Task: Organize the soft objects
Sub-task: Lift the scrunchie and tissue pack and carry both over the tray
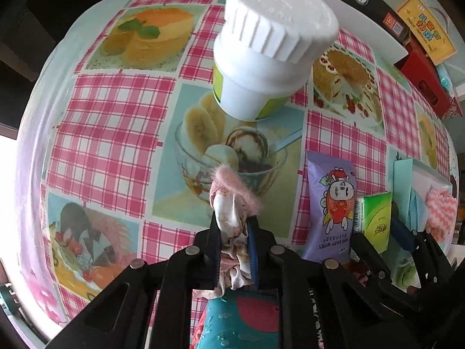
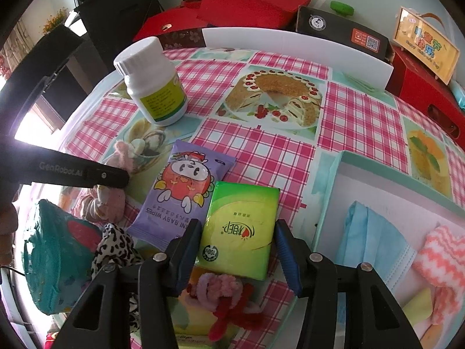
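Left claw [image 1: 234, 232] — clamped on a pink fuzzy scrunchie [image 1: 232, 192], whose white cloth is bunched between the two fingers and whose fluffy end sticks out just past the tips. Ahead of this claw stands a white pill bottle [image 1: 267, 52], upright on the surface [image 1: 110, 133]. Beneath the claw's base lies a teal cloth item [image 1: 241, 320].

Right claw [image 2: 237, 241] — jaws spread, holding nothing. A green tissue pack [image 2: 241, 226] lies flat between its fingers; whether the pads touch it cannot be told. A purple baby-wipes pack [image 2: 180, 186] lies just left of the left finger, edge against the tissue pack. A pink-and-red chenille scrunchie [image 2: 223, 293] sits under the claw, behind the tissue pack. A leopard-print fabric piece [image 2: 113, 250] lies left of the claw's base. To the claw's right, an open box [image 2: 377, 171] holds a blue face mask [image 2: 375, 238] and a pink zigzag cloth [image 2: 441, 253].
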`<state>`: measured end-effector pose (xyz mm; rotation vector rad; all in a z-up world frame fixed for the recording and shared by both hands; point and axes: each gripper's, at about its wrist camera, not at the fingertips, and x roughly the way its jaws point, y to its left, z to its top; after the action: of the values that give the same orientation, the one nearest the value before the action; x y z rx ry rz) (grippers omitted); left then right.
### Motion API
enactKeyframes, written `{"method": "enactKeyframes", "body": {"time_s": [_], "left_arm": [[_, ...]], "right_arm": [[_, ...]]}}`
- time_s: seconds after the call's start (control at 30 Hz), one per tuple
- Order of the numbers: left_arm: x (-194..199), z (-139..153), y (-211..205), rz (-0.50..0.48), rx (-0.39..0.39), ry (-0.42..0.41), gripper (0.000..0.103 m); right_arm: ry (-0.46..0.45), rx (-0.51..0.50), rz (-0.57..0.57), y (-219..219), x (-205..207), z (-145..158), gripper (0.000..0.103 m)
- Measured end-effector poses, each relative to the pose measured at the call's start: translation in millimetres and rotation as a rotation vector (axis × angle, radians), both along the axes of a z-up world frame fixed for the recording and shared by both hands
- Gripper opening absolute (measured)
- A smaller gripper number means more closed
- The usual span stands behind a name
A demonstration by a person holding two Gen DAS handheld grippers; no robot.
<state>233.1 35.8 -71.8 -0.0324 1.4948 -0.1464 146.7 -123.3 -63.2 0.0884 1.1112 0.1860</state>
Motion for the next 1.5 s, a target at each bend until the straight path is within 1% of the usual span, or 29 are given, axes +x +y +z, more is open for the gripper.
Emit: {"method": "enactKeyframes", "body": {"time_s": [0.17, 0.33, 0.43, 0.5, 0.63, 0.7, 0.8, 0.97, 1.13, 1.27, 1.5], "left_arm": [[-2.0, 13.7, 5.6, 0.016, -0.009, -0.045, 0.013], [-7.8, 44.5, 6.9, 0.033, -0.006, -0.132, 0.012], [-14.4, 63.9, 7.3, 0.041, -0.037, -0.187, 0.012], [-21.6, 81.2, 6.9, 0.054, -0.067, -0.237, 0.012], [-30.4, 109.0, -1.1, 0.066, -0.118, -0.316, 0.012], [-35.8, 120.3, -3.9, 0.070, -0.146, -0.352, 0.012], [-43.2, 129.8, -14.6, 0.073, -0.182, -0.399, 0.012], [-43.4, 134.2, -35.6, 0.057, -0.227, -0.442, 0.012], [-49.9, 136.2, -63.6, 0.016, -0.263, -0.463, 0.012], [-55.5, 139.1, -80.9, -0.005, -0.258, -0.488, 0.012], [-65.1, 136.1, -109.4, -0.073, -0.266, -0.486, 0.012]], "right_arm": [[-0.002, 0.008, -0.003, -1.0, 0.1, 1.0, 0.054], [-0.015, 0.028, -0.013, -5.3, -1.2, 6.2, 0.054], [-0.028, 0.036, -0.020, -8.1, -2.8, 11.5, 0.054], [-0.039, 0.039, -0.028, -10.6, -4.5, 17.2, 0.054], [-0.084, 0.053, -0.043, -17.0, -8.9, 34.4, 0.054], [-0.105, 0.053, -0.056, -21.0, -12.0, 43.3, 0.054], [-0.143, 0.057, -0.073, -29.0, -18.2, 57.7, 0.054], [-0.199, 0.053, -0.113, -46.4, -27.9, 79.0, 0.054], [-0.220, 0.029, -0.178, -67.1, -34.9, 89.0, 0.054], [-0.228, 0.017, -0.234, -87.1, -42.9, 94.1, 0.054], [-0.245, 0.002, -0.353, -127.3, -64.5, 102.2, 0.054]]}}
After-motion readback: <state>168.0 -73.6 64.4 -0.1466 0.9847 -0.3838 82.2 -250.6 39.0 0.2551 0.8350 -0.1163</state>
